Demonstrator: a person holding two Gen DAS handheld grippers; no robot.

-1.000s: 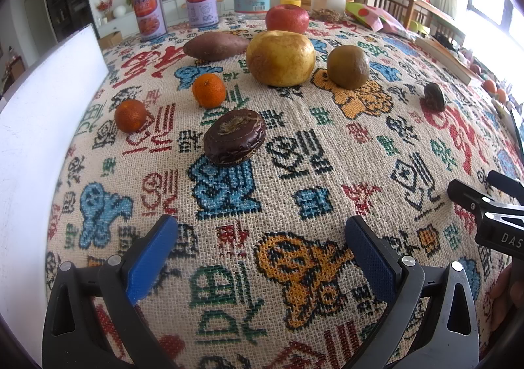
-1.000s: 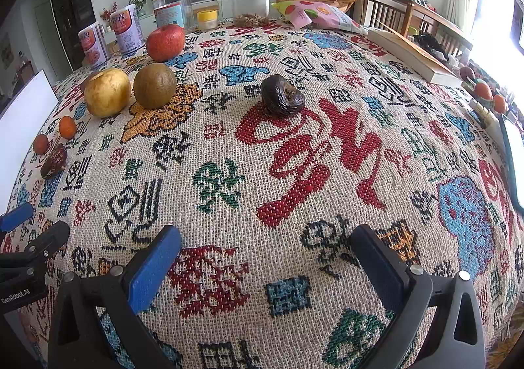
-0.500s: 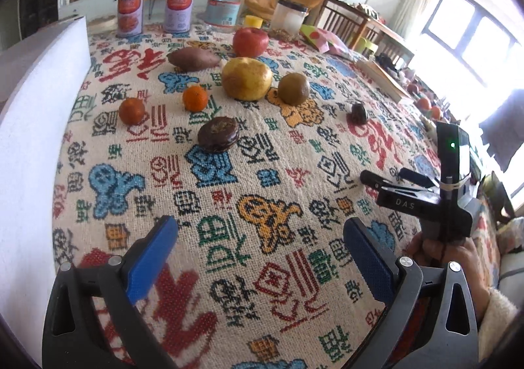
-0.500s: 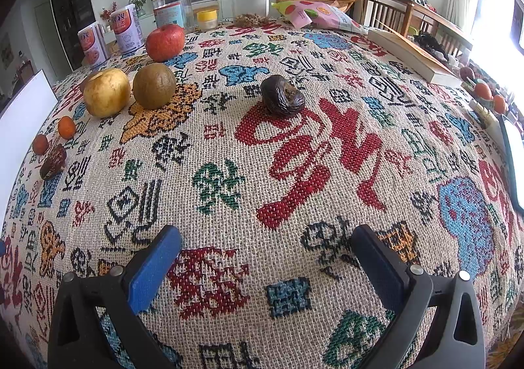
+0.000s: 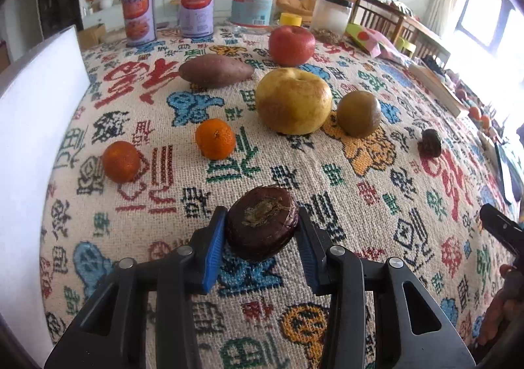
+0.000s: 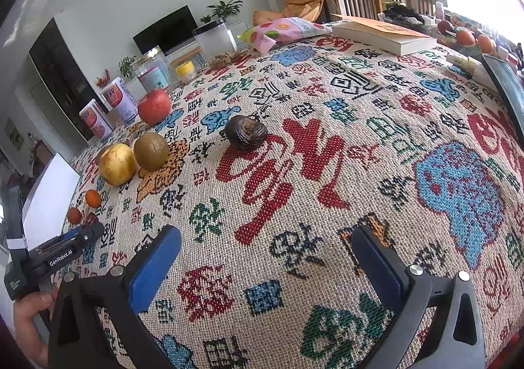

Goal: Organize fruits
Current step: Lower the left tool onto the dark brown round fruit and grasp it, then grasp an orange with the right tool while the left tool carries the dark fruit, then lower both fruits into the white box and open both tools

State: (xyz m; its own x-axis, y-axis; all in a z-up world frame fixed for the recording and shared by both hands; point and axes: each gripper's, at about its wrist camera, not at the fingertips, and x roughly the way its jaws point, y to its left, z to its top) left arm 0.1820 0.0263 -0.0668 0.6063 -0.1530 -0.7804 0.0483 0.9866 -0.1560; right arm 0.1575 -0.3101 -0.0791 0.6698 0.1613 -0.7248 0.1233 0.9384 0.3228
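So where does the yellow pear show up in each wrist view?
Left wrist: yellow pear sits upper centre, just left of the brown round fruit, beyond the two tangerines.
Right wrist: yellow pear sits far left at mid-height, again just left of the brown round fruit.
Shared landmark: the red apple, behind the pear in both.
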